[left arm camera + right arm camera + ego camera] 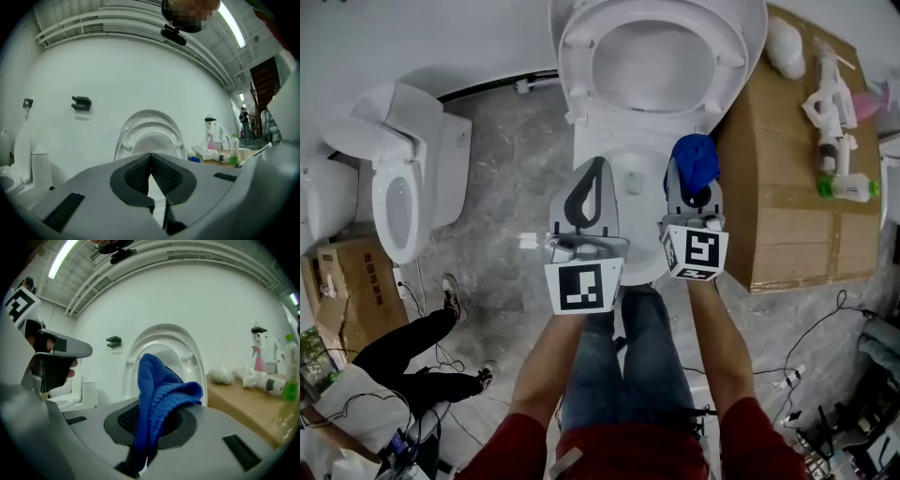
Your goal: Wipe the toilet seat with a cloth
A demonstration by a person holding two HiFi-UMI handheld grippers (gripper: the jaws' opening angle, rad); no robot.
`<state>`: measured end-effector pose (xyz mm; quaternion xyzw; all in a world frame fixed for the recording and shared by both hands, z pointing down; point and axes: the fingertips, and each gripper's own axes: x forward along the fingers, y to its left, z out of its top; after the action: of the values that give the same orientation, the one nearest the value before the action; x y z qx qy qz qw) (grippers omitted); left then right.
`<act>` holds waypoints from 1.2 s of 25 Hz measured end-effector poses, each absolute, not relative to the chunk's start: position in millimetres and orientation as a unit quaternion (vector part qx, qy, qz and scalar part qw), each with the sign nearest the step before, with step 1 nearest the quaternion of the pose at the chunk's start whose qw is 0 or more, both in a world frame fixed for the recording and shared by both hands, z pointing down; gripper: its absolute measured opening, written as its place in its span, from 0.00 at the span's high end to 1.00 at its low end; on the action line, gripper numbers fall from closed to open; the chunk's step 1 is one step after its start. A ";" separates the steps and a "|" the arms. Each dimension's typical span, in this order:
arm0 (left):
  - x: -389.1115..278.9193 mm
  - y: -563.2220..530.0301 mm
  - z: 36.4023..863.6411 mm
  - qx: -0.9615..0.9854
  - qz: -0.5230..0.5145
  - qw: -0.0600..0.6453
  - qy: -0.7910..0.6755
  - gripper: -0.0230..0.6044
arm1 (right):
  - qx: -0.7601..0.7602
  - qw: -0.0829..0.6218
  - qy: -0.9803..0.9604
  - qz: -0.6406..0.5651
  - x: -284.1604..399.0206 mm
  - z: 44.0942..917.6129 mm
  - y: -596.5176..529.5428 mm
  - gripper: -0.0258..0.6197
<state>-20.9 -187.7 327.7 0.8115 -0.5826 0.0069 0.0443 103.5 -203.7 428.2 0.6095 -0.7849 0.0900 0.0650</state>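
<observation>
Cloth (696,161): blue, knitted, bunched; right of frame centre, above the bowl rim.
Right gripper (692,195): pinching the cloth.
Left gripper (592,178): jaws pressed together, empty.
Toilet seat (577,66): white, glossy, oval; raised, top centre.

Glossy white toilet seat (579,70), knitted blue cloth (157,394), matt cardboard box (778,187), mottled stone floor (506,178)

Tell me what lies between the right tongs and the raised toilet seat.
Only the blue cloth, clamped in the right tongs; the right gripper view shows nothing else before the seat.
</observation>
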 end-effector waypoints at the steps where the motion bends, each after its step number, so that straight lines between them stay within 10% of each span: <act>1: -27.9 -195.2 347.8 0.812 0.010 0.046 -0.581 0.94 | 0.613 0.068 -0.782 0.092 98.8 452.5 -214.9 0.87; 12: -73.2 -248.8 503.6 0.812 0.014 0.075 -0.579 0.94 | 0.643 0.127 -0.747 0.110 78.7 640.5 -310.2 0.87; 30: -143.1 -264.3 525.5 0.795 0.013 0.078 -0.602 0.94 | 0.622 0.108 -0.756 0.174 -27.0 677.3 -359.0 0.87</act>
<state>-143.1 -264.3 525.5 0.7946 -0.6020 0.0131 0.0779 -27.0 -359.0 677.3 0.6220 -0.7557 0.1742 0.1081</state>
